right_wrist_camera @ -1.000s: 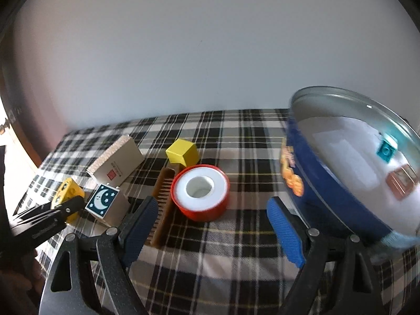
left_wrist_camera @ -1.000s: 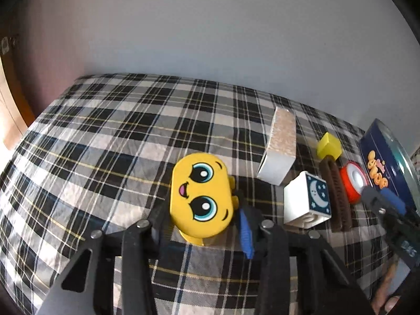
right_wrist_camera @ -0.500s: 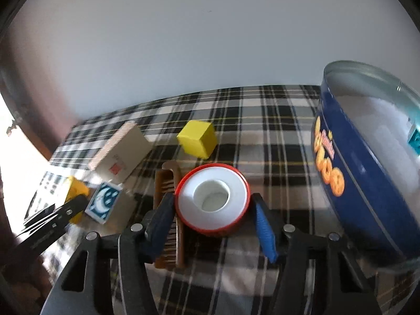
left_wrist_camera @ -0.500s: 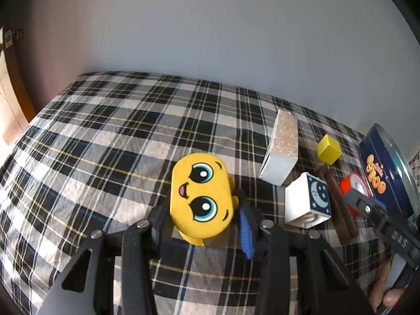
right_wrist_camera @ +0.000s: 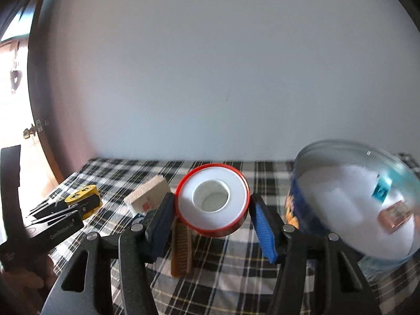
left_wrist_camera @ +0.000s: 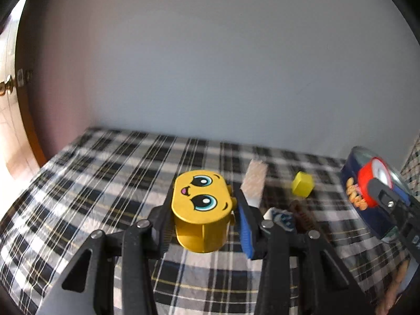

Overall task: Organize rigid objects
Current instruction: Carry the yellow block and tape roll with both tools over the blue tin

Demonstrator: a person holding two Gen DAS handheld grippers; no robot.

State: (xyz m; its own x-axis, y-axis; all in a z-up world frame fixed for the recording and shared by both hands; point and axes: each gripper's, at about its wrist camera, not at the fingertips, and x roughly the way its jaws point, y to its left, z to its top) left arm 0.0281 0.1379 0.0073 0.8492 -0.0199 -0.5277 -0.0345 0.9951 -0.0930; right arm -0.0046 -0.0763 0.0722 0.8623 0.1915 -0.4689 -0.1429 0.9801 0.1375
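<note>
My left gripper (left_wrist_camera: 203, 219) is shut on a yellow smiley-face toy block (left_wrist_camera: 200, 210) and holds it lifted above the plaid cloth. My right gripper (right_wrist_camera: 211, 215) is shut on a red and white tape roll (right_wrist_camera: 212, 200), also lifted; that roll shows in the left wrist view (left_wrist_camera: 374, 183) beside the blue round cookie tin (left_wrist_camera: 367, 210). The tin (right_wrist_camera: 354, 204) is open at the right, with small items inside. The left gripper with the yellow block shows in the right wrist view (right_wrist_camera: 84, 200) at the left.
On the plaid cloth (left_wrist_camera: 105, 183) lie a beige box (left_wrist_camera: 254, 183), a small yellow cube (left_wrist_camera: 303, 187), a white moon cube (left_wrist_camera: 282, 218) and a brown comb (right_wrist_camera: 181, 249). A plain wall stands behind. A wooden door (left_wrist_camera: 15, 131) is at the left.
Both grippers have risen off the cloth with their objects. My right gripper closed on the tape roll and lifted it toward the tin. The yellow block has left the cloth.
</note>
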